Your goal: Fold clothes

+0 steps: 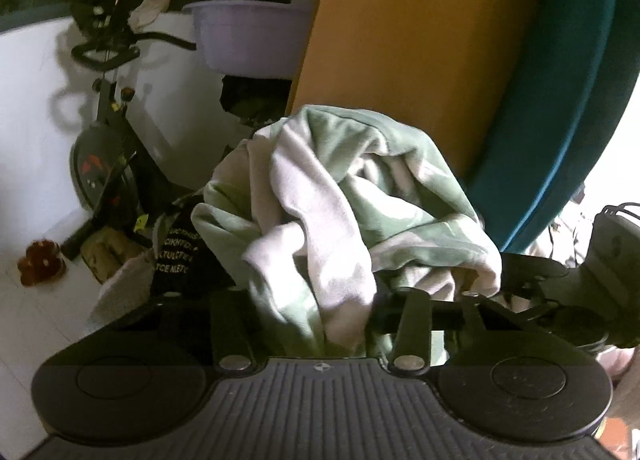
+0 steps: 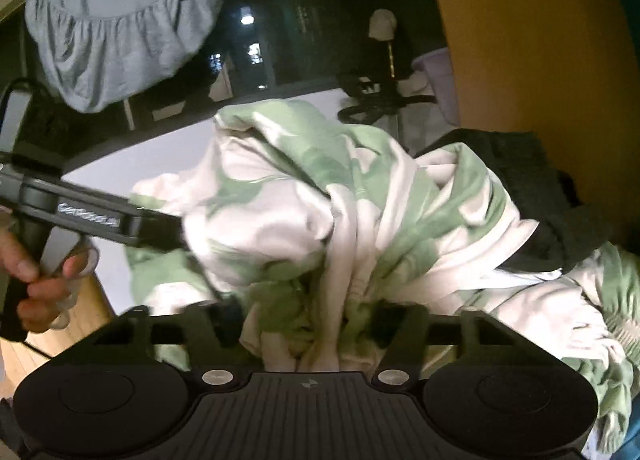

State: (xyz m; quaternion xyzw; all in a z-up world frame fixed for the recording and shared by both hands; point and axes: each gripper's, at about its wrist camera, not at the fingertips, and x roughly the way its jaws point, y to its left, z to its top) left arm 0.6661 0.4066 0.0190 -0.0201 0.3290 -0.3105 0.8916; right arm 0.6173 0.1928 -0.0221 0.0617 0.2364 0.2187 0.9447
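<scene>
Left gripper (image 1: 320, 324) is clamped on a bunched green-and-white garment (image 1: 344, 196) at frame centre; right gripper (image 2: 308, 324) pinches the same cloth. Exercise bike (image 1: 104, 140) seen at left, lilac basin (image 1: 248, 36) at upper centre.

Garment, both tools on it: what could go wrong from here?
1. The garment is bunched between both tools, left tool and right tool, so either may pinch several layers and fold it crooked.
2. The tools sit close; the left tool could collide with the right.
</scene>
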